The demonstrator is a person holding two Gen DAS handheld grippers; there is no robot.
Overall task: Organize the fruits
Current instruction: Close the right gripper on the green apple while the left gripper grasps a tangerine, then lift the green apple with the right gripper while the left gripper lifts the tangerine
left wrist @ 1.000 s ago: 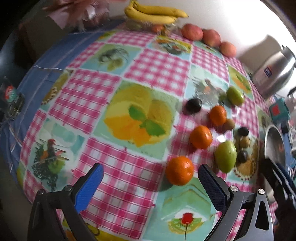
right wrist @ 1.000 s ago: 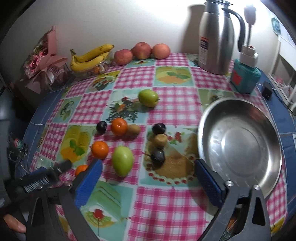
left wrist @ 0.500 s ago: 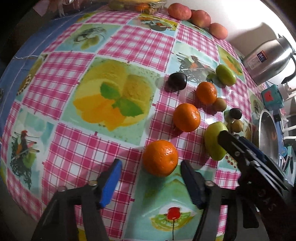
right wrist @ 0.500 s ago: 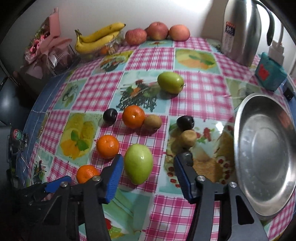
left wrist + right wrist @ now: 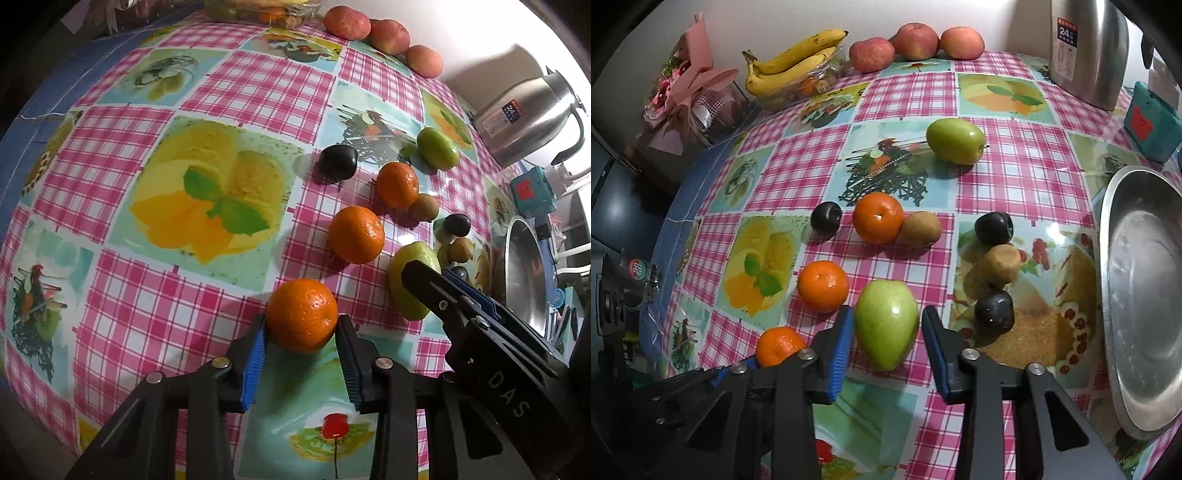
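My left gripper (image 5: 301, 326) is shut on the nearest orange (image 5: 302, 320), its blue pads touching both sides; the orange rests on the checked tablecloth. That orange also shows in the right wrist view (image 5: 779, 345). My right gripper (image 5: 888, 328) has closed around a green pear-shaped fruit (image 5: 886, 326); the left pad touches it, and a thin gap shows at the right pad. Two more oranges (image 5: 822, 285) (image 5: 878, 218), dark plums (image 5: 826, 217), brown kiwis (image 5: 919, 229) and a green apple (image 5: 955, 141) lie beyond.
A steel bowl (image 5: 1145, 295) stands at the right. A steel kettle (image 5: 1086, 48) and a teal box (image 5: 1152, 122) are behind it. Bananas (image 5: 792, 64) and three red apples (image 5: 916, 40) line the back wall. A pink bouquet (image 5: 687, 92) is at back left.
Both grippers moved forward and down and narrowed. The left one closed onto the nearest orange; the right one closed in around the green fruit.
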